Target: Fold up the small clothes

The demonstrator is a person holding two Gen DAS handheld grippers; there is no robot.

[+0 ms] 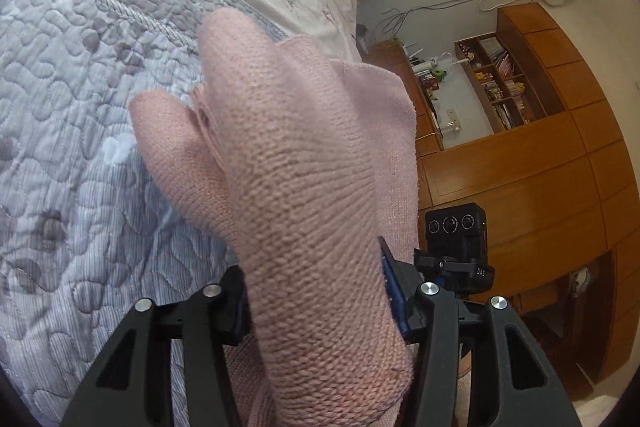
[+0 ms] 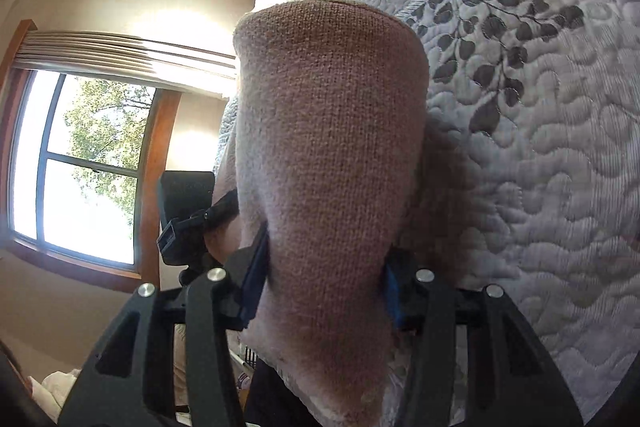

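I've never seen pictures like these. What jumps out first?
A pink knitted garment fills the middle of both views, pinched between the fingers of the left gripper and the right gripper and held up over the bed. Beneath it spreads a grey quilted bedspread stitched with dark leaves. In the right view, a bright window shows green trees outside.

Daylight floods in from the window (image 2: 76, 167), blown out to glare on my right side. The knit cloth (image 2: 328, 163) close to me looks soft, perhaps out of focus. Edges bend and darken.
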